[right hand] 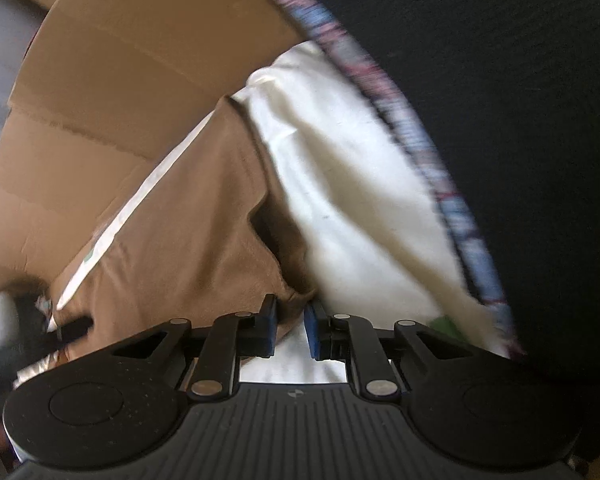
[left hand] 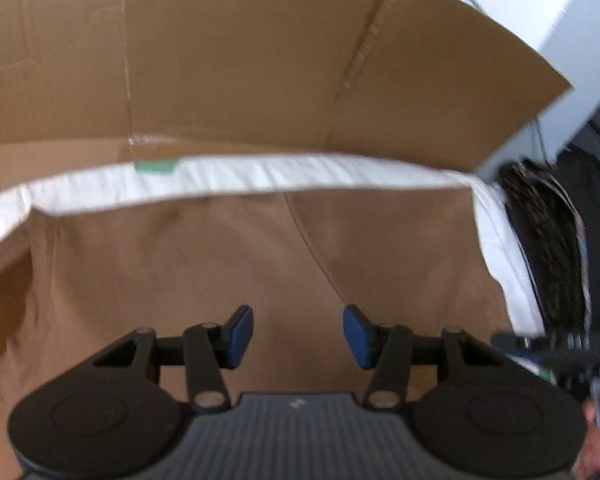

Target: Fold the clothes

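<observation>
- Tan soft cloth garment [left hand: 228, 264] lies on white sheet [left hand: 260, 176], beside brown cardboard panel [left hand: 240, 60].
- Left claw [left hand: 298, 336]: apart, empty, above garment.
- Right claw [right hand: 291, 330]: clamped on garment's corner.
- Advice: keep corner pinched; left claw should take the opposite edge.

A plain tan garment [left hand: 260, 264] lies on a white sheet [left hand: 260, 176] with a small green patch [left hand: 156, 166] at eleven o'clock, brown cardboard [left hand: 240, 60] behind, black grippers' pads [left hand: 358, 336] blue, a blue-and-pink patterned edge [right hand: 404, 120] at two o'clock.
</observation>
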